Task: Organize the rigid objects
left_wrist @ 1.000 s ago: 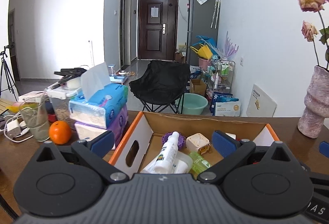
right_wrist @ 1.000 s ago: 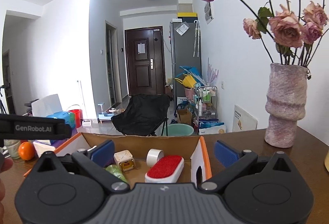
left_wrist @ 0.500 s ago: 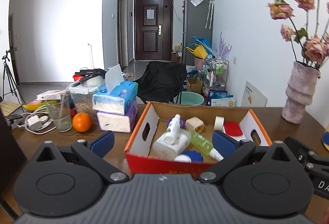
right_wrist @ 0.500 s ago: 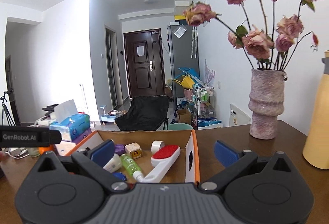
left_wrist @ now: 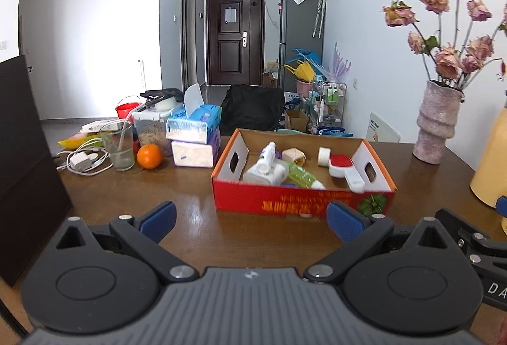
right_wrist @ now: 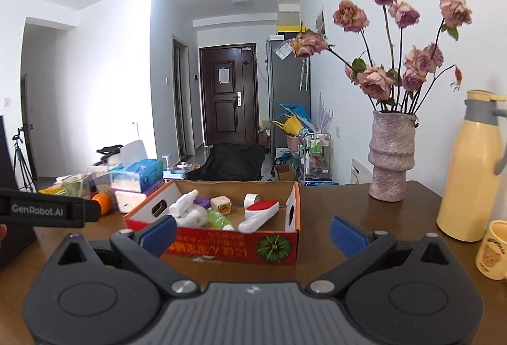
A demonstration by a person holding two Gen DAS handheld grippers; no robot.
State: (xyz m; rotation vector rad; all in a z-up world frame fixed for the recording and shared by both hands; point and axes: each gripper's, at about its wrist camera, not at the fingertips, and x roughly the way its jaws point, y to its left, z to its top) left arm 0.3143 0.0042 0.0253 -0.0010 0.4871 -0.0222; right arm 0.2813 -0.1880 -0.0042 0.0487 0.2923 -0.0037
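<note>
I see both tools spread wide and empty: my left gripper [left_wrist: 250,223] and right gripper [right_wrist: 252,234]. The box [left_wrist: 301,202] of bottles sits on the table [left_wrist: 158,196] just ahead of both.

Non-task items: 1 orange [left_wrist: 149,156] beside 1 glass [left_wrist: 120,150]; 2 stacked tissue packs [left_wrist: 194,136]; 1 vase [right_wrist: 391,155] of dried roses; 1 cream flask [right_wrist: 469,168]; 1 mug [right_wrist: 493,250]; white charger [left_wrist: 80,160].

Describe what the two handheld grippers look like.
Both match: the left gripper and right gripper have matte black linkage arms, round black discs, silver pivot screws, a ribbed grey body and blue fingers. The left one's side reads GenRobot.AI in the right view.
</note>
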